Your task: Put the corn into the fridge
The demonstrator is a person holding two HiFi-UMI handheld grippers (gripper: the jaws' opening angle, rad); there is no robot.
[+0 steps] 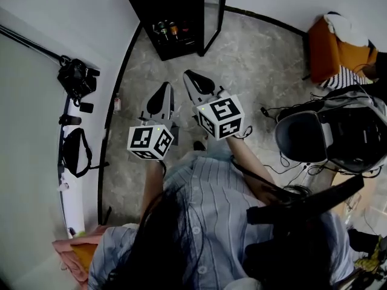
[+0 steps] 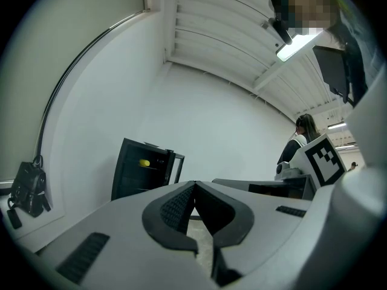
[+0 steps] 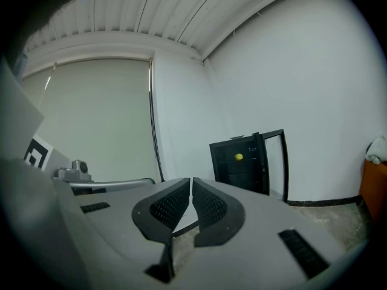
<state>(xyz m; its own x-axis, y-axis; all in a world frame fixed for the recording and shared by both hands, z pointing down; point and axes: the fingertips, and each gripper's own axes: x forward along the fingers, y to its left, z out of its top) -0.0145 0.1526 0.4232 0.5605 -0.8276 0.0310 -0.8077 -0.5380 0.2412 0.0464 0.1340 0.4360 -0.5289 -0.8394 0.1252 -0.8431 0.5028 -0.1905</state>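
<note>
A small black fridge [image 1: 175, 14] stands against the wall ahead, with its glass door [image 1: 215, 14] swung open. A yellow piece that looks like the corn [image 3: 239, 157] lies on an upper shelf inside; the left gripper view shows the corn [image 2: 144, 162] there too. My left gripper [image 1: 162, 89] and right gripper [image 1: 191, 77] are held side by side above the floor, both pointing toward the fridge and well short of it. The left gripper [image 2: 195, 186] has its jaws closed tip to tip with nothing between them. The right gripper [image 3: 190, 181] is shut and empty as well.
Bottles [image 1: 167, 29] sit low in the fridge. An orange seat [image 1: 329, 44] and a black office chair [image 1: 302, 136] stand to the right, with cables [image 1: 284, 162] on the floor. A camera bag [image 1: 77, 77] hangs at the left wall. Another person [image 2: 303, 135] stands far off.
</note>
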